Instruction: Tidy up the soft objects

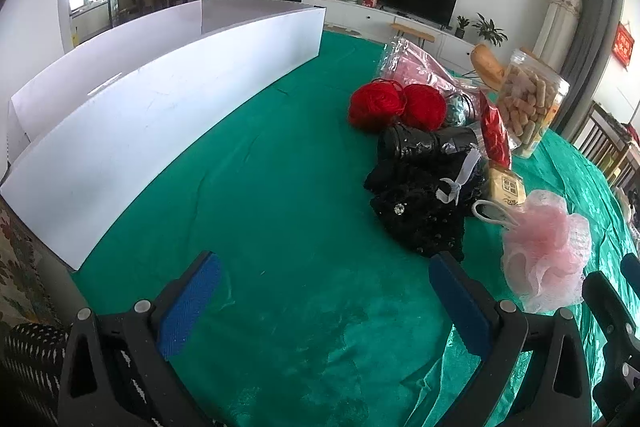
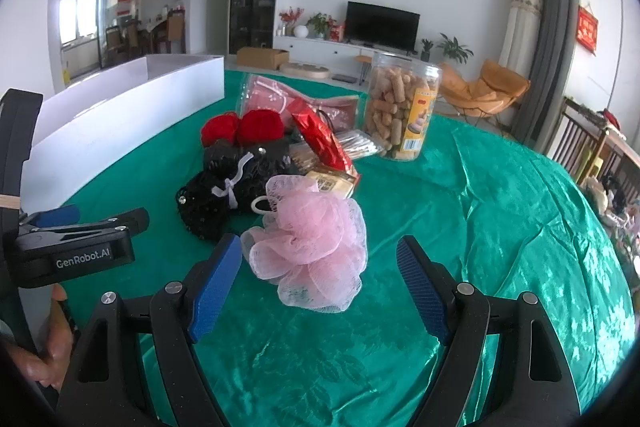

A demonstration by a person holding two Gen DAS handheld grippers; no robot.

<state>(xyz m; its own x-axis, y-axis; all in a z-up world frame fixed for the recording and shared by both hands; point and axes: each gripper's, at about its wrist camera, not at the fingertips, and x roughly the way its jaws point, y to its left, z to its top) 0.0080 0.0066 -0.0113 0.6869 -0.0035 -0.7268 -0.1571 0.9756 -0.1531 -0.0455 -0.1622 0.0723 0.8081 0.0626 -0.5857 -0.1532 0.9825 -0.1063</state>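
Green tablecloth (image 2: pixel 480 195) held a white box (image 1: pixel 160 115), and both my grippers, left (image 1: pixel 324 303) and right (image 2: pixel 320 283), gaped empty, right near the pink sponge (image 2: pixel 312 247).

I am holding the left gripper (image 1: pixel 324 301) low and level, its blue-padded fingers (image 1: pixel 188 307) standing wide apart with nothing between them. I am keeping the right gripper (image 2: pixel 320 287) likewise spread, fingers (image 2: pixel 218 285) parted and empty. My left hand (image 2: pixel 52 343) is gripping its handle.
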